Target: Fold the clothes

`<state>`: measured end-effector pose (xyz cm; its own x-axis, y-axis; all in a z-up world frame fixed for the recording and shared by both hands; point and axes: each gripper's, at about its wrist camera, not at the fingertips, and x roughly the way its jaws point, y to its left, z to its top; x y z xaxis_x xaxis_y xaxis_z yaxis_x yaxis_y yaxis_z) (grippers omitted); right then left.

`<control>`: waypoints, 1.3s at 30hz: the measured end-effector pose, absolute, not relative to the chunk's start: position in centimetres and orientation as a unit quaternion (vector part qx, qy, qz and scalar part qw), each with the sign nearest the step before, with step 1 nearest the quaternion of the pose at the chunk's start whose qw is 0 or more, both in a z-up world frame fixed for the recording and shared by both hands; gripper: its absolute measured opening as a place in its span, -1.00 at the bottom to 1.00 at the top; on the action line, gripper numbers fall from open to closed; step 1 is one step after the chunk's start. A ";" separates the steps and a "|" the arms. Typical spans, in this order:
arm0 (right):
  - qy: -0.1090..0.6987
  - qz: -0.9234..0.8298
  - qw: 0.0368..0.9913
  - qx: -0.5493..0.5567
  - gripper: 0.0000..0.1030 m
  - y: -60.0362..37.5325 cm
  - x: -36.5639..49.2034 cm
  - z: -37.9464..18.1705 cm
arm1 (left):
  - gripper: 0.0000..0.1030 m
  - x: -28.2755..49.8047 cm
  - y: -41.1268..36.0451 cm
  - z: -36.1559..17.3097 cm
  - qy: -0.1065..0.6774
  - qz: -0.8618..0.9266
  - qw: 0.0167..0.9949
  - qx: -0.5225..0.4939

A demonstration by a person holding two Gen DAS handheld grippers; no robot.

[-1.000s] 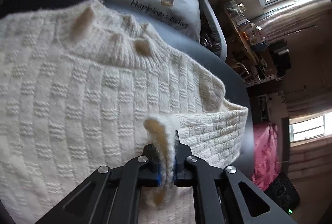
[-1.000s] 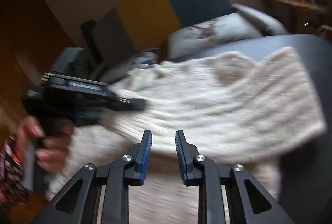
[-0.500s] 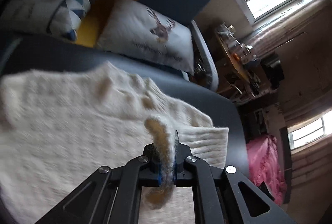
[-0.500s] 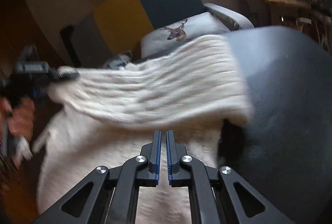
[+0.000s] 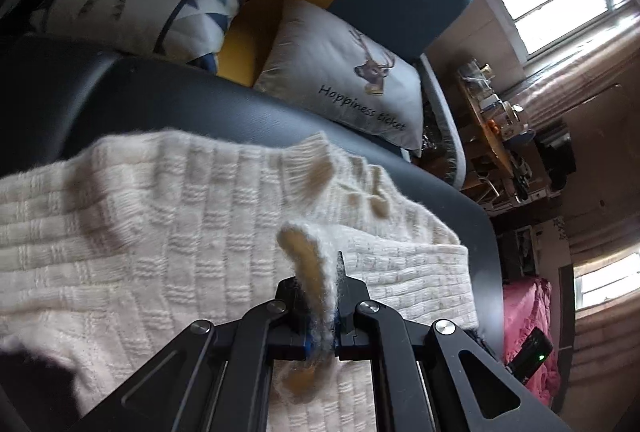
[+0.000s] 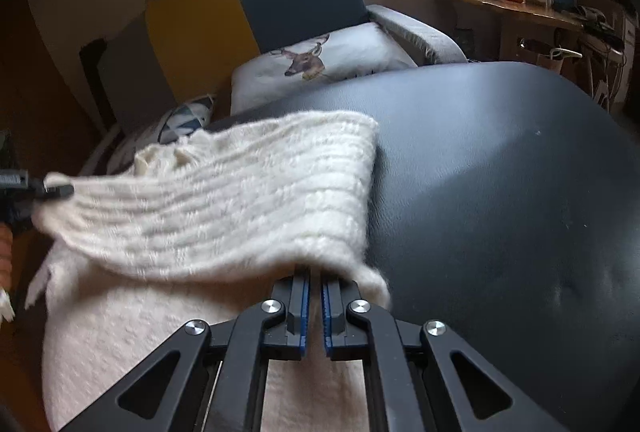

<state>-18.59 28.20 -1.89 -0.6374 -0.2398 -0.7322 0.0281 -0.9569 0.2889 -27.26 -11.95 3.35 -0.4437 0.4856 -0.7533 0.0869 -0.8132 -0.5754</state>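
A cream knitted sweater [image 5: 160, 232] lies spread on a dark padded surface [image 5: 200, 100]. My left gripper [image 5: 320, 296] is shut on a fuzzy edge of it, which stands up between the fingers. In the right wrist view a folded band of the sweater [image 6: 224, 208] hangs stretched and lifted between the two grippers. My right gripper [image 6: 315, 272] is shut on the band's near corner, and the knit hides its fingertips. The left gripper [image 6: 36, 188] holds the far left end.
The dark padded surface [image 6: 500, 172] extends bare to the right of the sweater. A deer cushion [image 6: 316, 56] and a triangle-patterned cushion [image 5: 160, 8] lean on a yellow and teal sofa behind. A cluttered wooden shelf [image 6: 520, 4] stands far right. A hand [image 6: 4, 244] shows at the left edge.
My right gripper went from open to shut on the sweater's edge. Both grippers lifted the fold and drew it back, uncovering more of the dark surface.
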 end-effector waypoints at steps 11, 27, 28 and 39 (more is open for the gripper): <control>-0.213 -0.891 -0.019 0.400 -1.00 31.9 -18.7 -3.7 | -0.86 -25.2 -11.2 -1.4 -0.255 0.803 0.112 -0.527; -0.145 -0.906 0.057 0.393 -0.94 32.1 -18.0 1.3 | -0.86 -23.7 -10.5 -1.5 -0.229 0.858 0.143 -0.436; -0.142 -0.909 0.063 0.387 -0.94 32.0 -18.4 1.9 | -0.86 -23.7 -10.6 -1.7 -0.231 0.859 0.144 -0.434; -0.042 -0.888 0.046 0.455 -0.99 28.6 -27.1 -2.4 | -0.84 -22.8 -12.2 -4.4 -0.276 0.852 0.144 -0.421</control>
